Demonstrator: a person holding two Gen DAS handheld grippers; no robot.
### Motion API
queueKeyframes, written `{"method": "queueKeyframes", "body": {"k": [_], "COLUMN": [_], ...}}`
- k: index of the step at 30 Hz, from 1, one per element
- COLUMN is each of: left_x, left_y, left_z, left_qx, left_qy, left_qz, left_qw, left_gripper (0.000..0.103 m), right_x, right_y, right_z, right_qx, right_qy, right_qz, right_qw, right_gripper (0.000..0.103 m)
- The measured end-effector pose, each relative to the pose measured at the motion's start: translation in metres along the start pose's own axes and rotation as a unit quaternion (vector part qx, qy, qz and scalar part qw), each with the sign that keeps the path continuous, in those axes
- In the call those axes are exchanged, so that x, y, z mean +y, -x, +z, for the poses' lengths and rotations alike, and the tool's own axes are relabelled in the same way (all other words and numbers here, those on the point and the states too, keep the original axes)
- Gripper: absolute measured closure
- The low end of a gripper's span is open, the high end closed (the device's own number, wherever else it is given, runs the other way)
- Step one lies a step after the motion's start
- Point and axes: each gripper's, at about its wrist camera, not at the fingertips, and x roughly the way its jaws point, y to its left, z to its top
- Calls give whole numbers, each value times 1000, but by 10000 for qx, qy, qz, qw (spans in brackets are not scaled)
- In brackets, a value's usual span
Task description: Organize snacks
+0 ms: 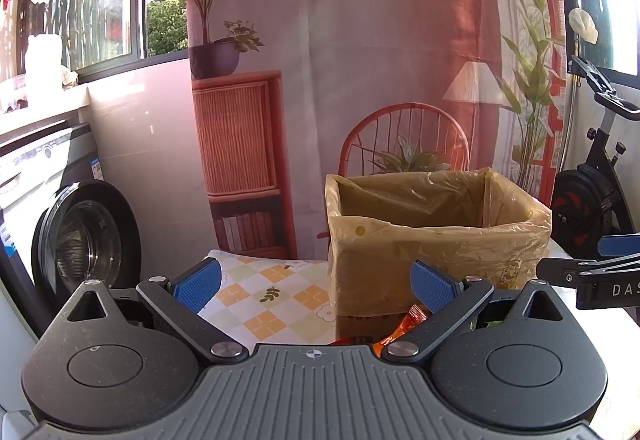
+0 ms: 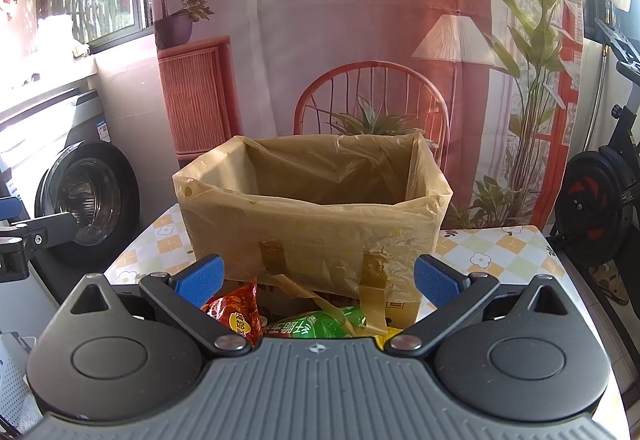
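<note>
A cardboard box lined with a yellowish plastic bag (image 2: 316, 224) stands open-topped on the checked tablecloth (image 2: 500, 252); what lies inside is hidden. Just in front of it lie snack packets: a red one (image 2: 236, 310), a green one (image 2: 316, 322) and a sliver of yellow (image 2: 386, 336), partly hidden under my right gripper (image 2: 318, 276), which is open above them and holds nothing. In the left wrist view the box (image 1: 436, 248) sits right of centre and an orange-red packet (image 1: 404, 324) peeks out by my open left gripper (image 1: 316, 286). The right gripper (image 1: 580, 272) shows at that view's right edge.
A washing machine (image 1: 84, 236) stands left of the table. An exercise bike (image 2: 600, 184) stands to the right. A printed backdrop curtain (image 2: 360, 40) hangs behind the table. The tablecloth (image 1: 264, 292) is bare left of the box.
</note>
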Motion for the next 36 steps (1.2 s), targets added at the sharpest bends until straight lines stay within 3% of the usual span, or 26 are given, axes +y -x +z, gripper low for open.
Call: {"method": "queueKeyframes", "body": {"k": [29, 36], "left_x": [7, 17], "left_y": [-5, -3], "left_z": [-5, -19], "left_qx": [90, -377], "left_qy": [157, 398], "left_qz": [-110, -130], "left_qw": [9998, 9984], "left_gripper": [1, 1], "right_x": [1, 5], "right_y": [0, -1], "right_z": [-5, -27], "right_qx": [14, 17], "right_qy": [25, 49], "right_qz": [8, 127], "right_qw": [10000, 9999], "right_gripper": [0, 0]}}
